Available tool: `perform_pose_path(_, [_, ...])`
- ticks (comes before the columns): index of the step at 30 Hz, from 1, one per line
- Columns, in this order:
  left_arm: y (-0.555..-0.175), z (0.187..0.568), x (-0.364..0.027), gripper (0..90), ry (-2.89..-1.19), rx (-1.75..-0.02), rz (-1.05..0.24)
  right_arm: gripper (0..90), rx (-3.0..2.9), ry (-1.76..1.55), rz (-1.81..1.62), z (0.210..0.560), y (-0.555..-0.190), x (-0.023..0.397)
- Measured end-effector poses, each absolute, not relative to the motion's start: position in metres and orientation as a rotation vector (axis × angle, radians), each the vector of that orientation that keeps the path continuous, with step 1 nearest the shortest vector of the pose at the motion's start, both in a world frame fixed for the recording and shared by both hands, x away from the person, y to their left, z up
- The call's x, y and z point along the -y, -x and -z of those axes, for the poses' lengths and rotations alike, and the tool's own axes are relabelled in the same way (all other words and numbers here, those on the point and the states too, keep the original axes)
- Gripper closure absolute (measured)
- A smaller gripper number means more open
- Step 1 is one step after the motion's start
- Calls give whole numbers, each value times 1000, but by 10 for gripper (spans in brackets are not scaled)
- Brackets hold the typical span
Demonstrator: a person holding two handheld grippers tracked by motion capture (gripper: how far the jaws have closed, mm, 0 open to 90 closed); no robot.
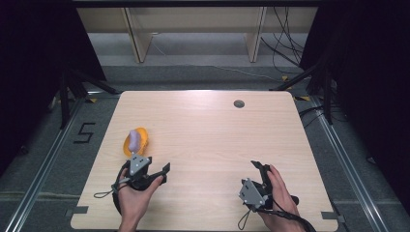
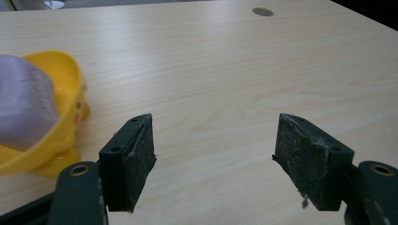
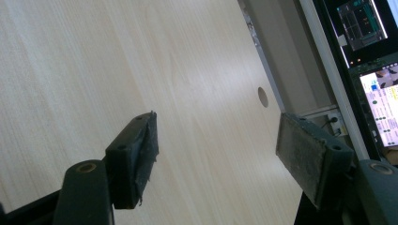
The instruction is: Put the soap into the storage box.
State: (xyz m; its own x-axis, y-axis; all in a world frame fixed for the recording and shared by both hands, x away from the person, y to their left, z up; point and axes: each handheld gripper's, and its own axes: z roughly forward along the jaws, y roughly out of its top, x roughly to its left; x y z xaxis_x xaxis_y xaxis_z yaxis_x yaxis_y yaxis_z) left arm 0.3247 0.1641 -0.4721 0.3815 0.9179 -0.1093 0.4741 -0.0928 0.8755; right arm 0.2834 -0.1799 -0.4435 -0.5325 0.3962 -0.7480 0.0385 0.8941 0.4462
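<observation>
Yellow bowl [image 2: 56,136] lies left of the left gripper [image 2: 213,154], jaws apart, empty.

Purple lump [image 1: 133,139] in yellow bowl [image 1: 142,135], table's left side

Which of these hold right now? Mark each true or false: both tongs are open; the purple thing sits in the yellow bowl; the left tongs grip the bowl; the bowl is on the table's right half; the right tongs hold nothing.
1. Left tongs and right tongs are both open. True.
2. The purple object sits in the yellow bowl. True.
3. The left tongs grip the bowl. False: the bowl lies beside them, apart, with bare table between the jaws.
4. The bowl is on the table's right half. False: left half.
5. The right tongs hold nothing. True.
</observation>
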Motion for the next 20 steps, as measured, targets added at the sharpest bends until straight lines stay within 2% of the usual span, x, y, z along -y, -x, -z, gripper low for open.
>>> perform_pose_path(11, [-303, 479, -144, 295, -1746, -1178, -570, 308, -2093, -322, -485, 443, -283, 182])
perform_pose_path(20, [-306, 475, -133, 295, -1769, -1142, -546, 308, -2103, -337, -507, 443, -285, 184])
